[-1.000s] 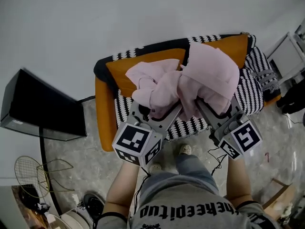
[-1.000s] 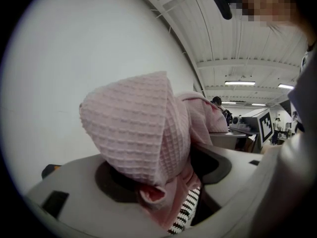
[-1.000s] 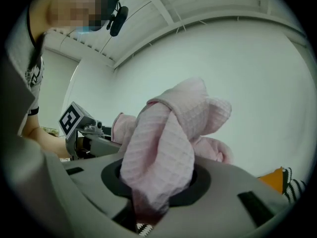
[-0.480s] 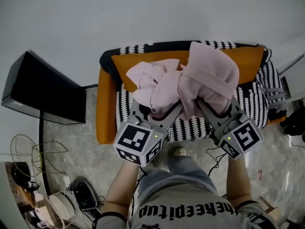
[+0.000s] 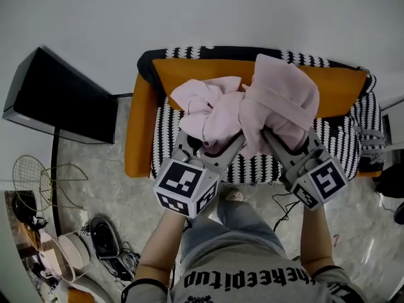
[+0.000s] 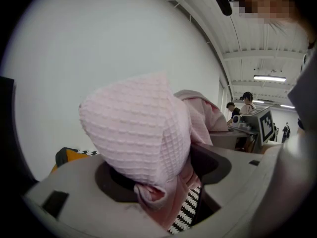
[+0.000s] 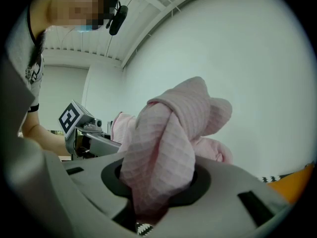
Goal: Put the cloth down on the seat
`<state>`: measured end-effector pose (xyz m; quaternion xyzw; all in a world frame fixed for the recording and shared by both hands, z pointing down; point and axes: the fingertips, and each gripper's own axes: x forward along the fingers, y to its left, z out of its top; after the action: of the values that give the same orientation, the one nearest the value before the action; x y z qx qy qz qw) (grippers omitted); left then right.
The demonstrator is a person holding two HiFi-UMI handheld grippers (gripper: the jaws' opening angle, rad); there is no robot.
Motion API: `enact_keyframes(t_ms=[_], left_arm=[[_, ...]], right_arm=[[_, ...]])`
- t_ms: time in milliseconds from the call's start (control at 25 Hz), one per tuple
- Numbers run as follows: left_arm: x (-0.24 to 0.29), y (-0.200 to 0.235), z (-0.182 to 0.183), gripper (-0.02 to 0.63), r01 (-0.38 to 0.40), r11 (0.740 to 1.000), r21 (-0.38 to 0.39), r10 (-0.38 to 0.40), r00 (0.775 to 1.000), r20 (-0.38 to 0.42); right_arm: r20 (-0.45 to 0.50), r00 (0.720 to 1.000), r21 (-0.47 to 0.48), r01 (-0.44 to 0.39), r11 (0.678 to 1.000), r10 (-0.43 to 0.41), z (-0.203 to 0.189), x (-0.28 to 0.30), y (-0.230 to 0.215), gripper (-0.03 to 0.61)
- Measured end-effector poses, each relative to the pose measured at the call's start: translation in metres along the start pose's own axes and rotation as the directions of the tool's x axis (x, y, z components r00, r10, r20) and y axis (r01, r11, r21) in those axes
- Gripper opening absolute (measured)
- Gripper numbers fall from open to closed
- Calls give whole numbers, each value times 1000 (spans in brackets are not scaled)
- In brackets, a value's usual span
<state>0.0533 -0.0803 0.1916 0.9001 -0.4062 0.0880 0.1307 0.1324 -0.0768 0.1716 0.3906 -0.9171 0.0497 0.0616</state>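
A pink waffle-weave cloth (image 5: 252,109) hangs bunched between both grippers, above the striped seat (image 5: 252,167) of an orange sofa (image 5: 140,128). My left gripper (image 5: 210,142) is shut on the cloth's left bundle, which swells over its jaws in the left gripper view (image 6: 143,148). My right gripper (image 5: 285,136) is shut on the right bundle, a thick fold wedged between its jaws (image 7: 161,157). The fingertips of both are hidden under the fabric. The cloth is held clear of the seat.
A black box-like object on a stand (image 5: 63,100) stands left of the sofa. Shoes (image 5: 104,240) and a wire racket frame (image 5: 31,177) lie on the floor at the lower left. The person's foot (image 5: 231,196) is just before the sofa's front edge.
Both grippers have carried the cloth forward and a little lower over the sofa, which now sits more centred beneath them. The grips on the cloth look unchanged.
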Motion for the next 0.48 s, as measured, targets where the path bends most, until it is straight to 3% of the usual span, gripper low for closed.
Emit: enact_keyframes(t_ms=[480], left_arm=[[29, 22, -66, 339, -32, 997, -69, 26, 995, -97]], right_arm=[[-84, 995, 65, -40, 997, 46, -69, 26, -16, 156]])
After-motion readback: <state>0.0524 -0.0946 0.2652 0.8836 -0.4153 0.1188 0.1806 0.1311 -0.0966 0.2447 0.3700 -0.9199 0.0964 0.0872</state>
